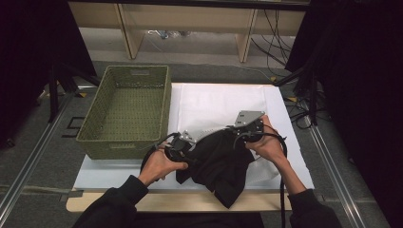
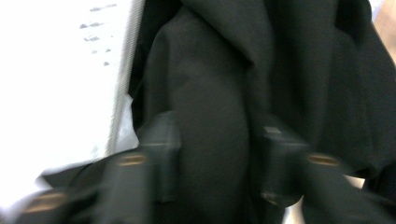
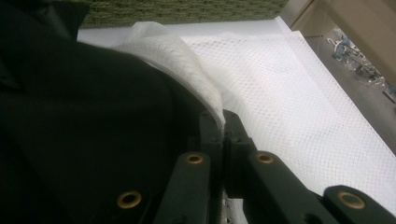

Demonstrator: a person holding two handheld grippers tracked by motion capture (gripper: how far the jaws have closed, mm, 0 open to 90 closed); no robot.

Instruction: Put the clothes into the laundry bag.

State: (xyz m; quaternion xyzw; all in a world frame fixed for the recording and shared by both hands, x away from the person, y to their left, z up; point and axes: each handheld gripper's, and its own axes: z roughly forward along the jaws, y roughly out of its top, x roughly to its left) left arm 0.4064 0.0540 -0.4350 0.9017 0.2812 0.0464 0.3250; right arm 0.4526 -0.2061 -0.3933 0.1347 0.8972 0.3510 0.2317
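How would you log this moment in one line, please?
left claw: around black garment | right claw: shut on white mesh bag | basket: empty

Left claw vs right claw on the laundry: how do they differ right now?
Left claw: jaws apart, a fold of black garment between them. Right claw: jaws together, pinching the white mesh bag edge. Left sits near the green basket; right is on the far side of the garment. Both touch fabric.
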